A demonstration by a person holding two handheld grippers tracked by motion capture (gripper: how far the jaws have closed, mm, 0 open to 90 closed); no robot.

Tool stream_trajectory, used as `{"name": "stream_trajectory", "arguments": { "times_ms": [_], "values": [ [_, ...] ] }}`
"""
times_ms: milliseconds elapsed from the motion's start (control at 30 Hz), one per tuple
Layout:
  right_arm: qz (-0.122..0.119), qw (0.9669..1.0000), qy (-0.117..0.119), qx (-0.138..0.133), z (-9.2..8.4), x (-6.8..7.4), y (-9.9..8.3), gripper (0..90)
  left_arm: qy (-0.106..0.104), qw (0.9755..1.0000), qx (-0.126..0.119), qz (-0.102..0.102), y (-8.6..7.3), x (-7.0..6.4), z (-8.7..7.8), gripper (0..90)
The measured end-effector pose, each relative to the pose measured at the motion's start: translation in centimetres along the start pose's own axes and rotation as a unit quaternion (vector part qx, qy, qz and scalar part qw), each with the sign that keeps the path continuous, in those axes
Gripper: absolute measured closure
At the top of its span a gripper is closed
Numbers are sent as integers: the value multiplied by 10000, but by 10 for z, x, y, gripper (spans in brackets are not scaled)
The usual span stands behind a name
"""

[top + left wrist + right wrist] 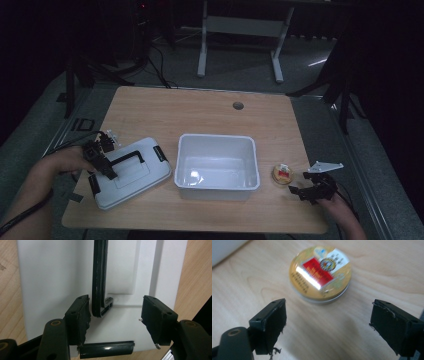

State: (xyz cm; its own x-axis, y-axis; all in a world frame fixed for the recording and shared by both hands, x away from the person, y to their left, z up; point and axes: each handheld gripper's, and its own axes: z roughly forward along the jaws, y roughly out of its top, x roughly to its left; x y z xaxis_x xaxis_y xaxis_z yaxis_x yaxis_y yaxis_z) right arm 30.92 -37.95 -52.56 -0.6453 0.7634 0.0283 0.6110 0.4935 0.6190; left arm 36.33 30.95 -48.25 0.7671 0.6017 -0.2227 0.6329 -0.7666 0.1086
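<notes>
One white lid (131, 172), one white tub (217, 165) and one round tin (282, 174) lie on the tabletop (200, 112), with two grippers over them. The lid is a flat, rounded rectangle with a black carry handle (125, 157) along its middle and black latches at its ends; it lies at about 8 o'clock on the tabletop, just left of the tub. The tin is gold with a red and white label, and sits at 4 o'clock, close beside the tub's right wall. The tub stands open-topped between lid and tin, separating the two hands.

The left gripper (115, 315) hangs over the lid's near end, its jaws about half apart; the handle's end (100, 307) sits between them, close to one pad but not pinched. The right gripper (328, 322) is spread wide with nothing in it, the tin lying just beyond its pads at 12 o'clock.
</notes>
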Motion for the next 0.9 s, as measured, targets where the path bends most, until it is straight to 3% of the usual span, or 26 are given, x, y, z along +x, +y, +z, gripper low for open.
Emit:
{"name": "stream_trajectory", "arguments": {
  "times_ms": [67, 167, 367, 500, 700, 900],
  "values": [
    [-164, 9994, 87, 283, 1, 1, 2, 131, 11, 10000, -5, 23, 0, -1, -1, 392],
    [-311, 9983, 109, 488, 2, 2, 6, 133, 15, 10000, 50, 40, -1, -2, -1, 392],
    [-564, 9930, 206, 1018, 2, 1, 13, 131, 12, 10000, 91, 27, -2, -2, -1, 392],
    [-789, 9858, 362, 1437, 1, 1, 20, 125, -5, 9999, 96, 54, -2, -3, -2, 395],
    [-1112, 9749, 302, 1904, 2, 2, 32, 125, 17, 9999, 128, 48, -3, -4, -2, 397],
    [-1390, 9547, 326, 2613, 4, 3, 45, 125, 35, 9998, 173, 68, -3, -4, -3, 397]
  ]
}}
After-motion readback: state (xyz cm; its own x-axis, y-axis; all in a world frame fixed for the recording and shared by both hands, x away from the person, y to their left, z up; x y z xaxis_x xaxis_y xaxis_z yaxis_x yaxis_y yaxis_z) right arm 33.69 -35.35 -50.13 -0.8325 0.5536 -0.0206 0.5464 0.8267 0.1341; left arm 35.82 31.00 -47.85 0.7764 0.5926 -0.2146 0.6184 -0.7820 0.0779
